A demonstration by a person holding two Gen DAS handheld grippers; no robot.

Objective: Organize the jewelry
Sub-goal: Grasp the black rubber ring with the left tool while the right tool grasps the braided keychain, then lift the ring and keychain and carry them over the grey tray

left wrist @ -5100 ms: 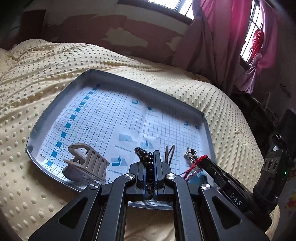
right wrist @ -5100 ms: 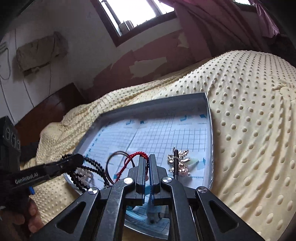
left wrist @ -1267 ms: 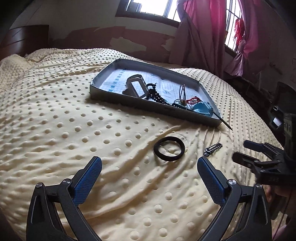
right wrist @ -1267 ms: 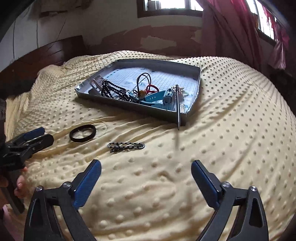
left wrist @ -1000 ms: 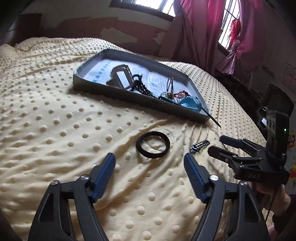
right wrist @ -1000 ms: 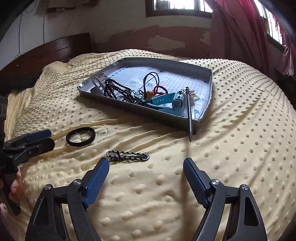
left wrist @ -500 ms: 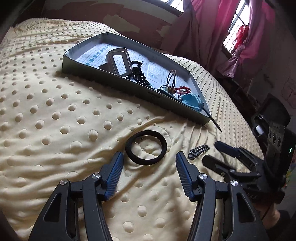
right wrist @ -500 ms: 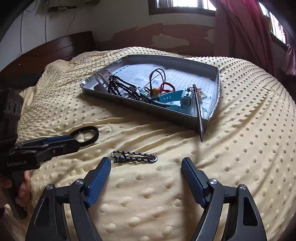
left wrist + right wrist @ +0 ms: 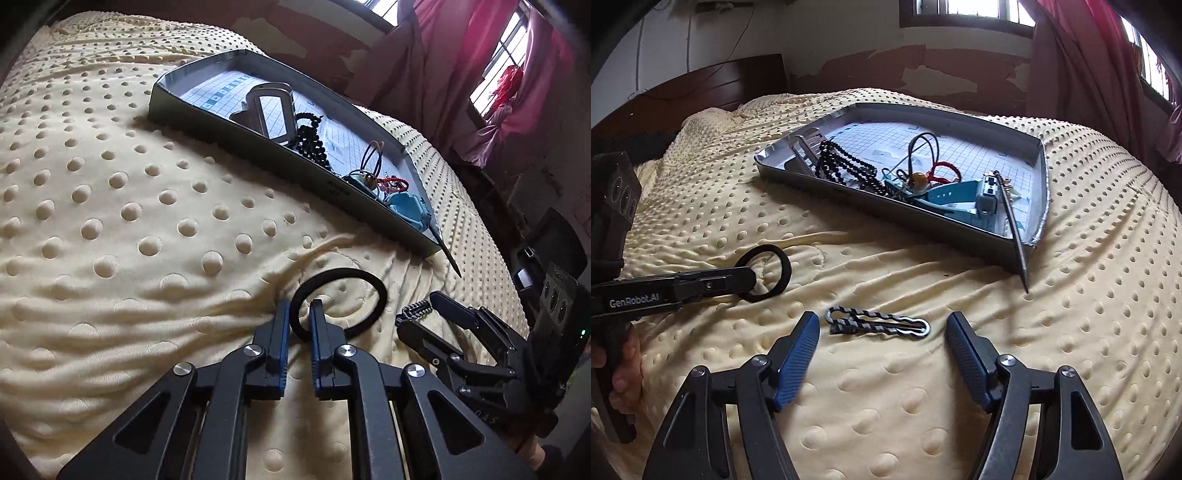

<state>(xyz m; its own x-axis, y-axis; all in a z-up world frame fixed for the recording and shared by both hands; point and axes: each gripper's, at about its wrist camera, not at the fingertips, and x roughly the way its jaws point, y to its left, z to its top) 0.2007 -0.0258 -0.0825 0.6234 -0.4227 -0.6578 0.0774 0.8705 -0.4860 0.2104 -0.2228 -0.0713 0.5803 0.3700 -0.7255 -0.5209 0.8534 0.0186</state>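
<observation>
A black ring bangle [image 9: 343, 291] lies on the yellow dotted bedspread, also seen in the right wrist view [image 9: 775, 271]. My left gripper [image 9: 298, 314] is shut on the bangle's near rim. A braided black-and-grey hair clip [image 9: 877, 322] lies on the bedspread. My right gripper [image 9: 882, 328] is open, its fingers on either side of the clip; it also shows in the left wrist view [image 9: 419, 306]. A grey tray [image 9: 923, 218] behind holds black beads [image 9: 846, 166], a teal watch [image 9: 960, 194], a red cord and a small wooden chair.
A thin dark stick [image 9: 1014, 236] leans over the tray's near right corner onto the bedspread. A dark wooden headboard [image 9: 701, 88] stands at the back left. Pink curtains [image 9: 517, 81] hang by the window on the right.
My left gripper moved forward and closed on the black bangle's rim. My right gripper moved down toward the braided clip, still open.
</observation>
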